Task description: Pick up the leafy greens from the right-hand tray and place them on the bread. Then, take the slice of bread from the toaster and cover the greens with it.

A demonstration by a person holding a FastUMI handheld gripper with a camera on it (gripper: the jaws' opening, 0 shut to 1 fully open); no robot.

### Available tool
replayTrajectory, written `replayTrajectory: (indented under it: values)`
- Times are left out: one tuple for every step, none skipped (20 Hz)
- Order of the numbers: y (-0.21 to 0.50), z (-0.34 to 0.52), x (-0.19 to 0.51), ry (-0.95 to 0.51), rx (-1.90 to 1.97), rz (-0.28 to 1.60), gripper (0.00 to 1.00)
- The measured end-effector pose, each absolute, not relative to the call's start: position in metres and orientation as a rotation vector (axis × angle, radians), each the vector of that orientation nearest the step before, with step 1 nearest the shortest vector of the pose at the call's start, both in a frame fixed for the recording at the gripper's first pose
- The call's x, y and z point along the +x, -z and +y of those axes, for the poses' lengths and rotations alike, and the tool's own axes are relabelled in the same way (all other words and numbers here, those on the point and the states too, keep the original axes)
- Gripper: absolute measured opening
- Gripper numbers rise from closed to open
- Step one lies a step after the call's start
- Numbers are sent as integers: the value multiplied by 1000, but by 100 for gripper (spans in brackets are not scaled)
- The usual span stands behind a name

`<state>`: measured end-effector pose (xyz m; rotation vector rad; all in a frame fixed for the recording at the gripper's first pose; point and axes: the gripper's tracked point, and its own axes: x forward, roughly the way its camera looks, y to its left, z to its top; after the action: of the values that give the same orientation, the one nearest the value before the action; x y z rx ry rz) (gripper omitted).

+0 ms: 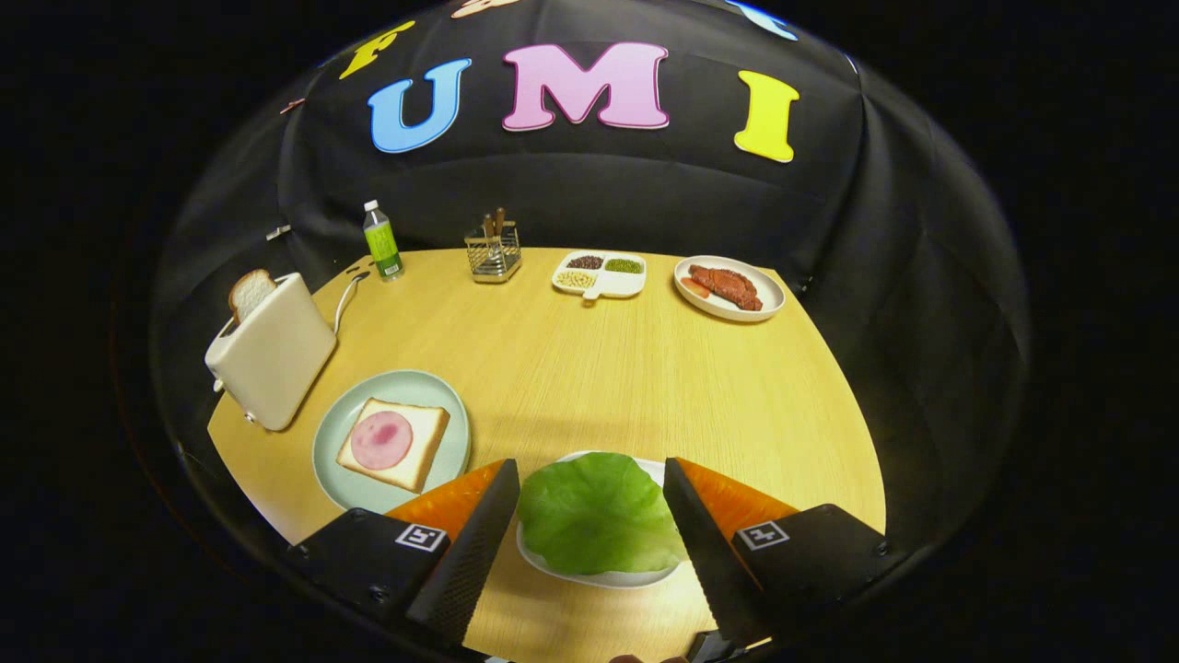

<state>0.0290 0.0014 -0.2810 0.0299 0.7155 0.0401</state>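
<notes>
Hovering over the green lettuce leaf (597, 514), the black-and-orange gripper (589, 525) has its jaws spread wide, one on each side of the leaf, nothing pinched. Leaf lies flat in a small white tray (589, 578) on the round wooden desk (599, 368), right between the fingers and below them; it's roughly round, no clear long axis. Judgement: pick not yet made, next move is straight down and close. Target sits ahead-left of the left finger: a pale green plate (332, 442) holding a square bread slice (419, 442) topped with a pink ham round (381, 439). Beyond it, a cream toaster (272, 354) with a second bread slice (250, 293) sticking out. Far side: white divided dish of beans (599, 274), white plate of meat (728, 287).
</notes>
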Motion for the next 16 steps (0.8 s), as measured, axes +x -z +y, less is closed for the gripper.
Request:
replayTrajectory:
  values:
    - [289, 0, 28, -45, 21, 736, 98]
    - [299, -1, 26, -50, 6, 758, 98]
    - [308, -4, 25, -53, -10, 776, 98]
    - [318, -7, 23, -59, -20, 796, 98]
    - [326, -7, 20, -65, -23, 818, 98]
    - [336, -8, 17, -70, -24, 838, 98]
    - [344, -8, 15, -75, -27, 858, 98]
    - [352, -9, 13, -82, -36, 873, 98]
    - [358, -9, 11, -95, -47, 888, 98]
    - [361, -7, 10, -106, -53, 893, 98]
    - [362, -7, 12, -114, -56, 889, 98]
    - [365, -7, 14, -119, -55, 889, 98]
    - [366, -7, 15, -121, -50, 891, 98]
    - [367, -6, 16, -124, -41, 893, 98]
    - [369, -4, 16, -130, -27, 902, 98]
    - [371, -4, 16, -131, -7, 910, 97]
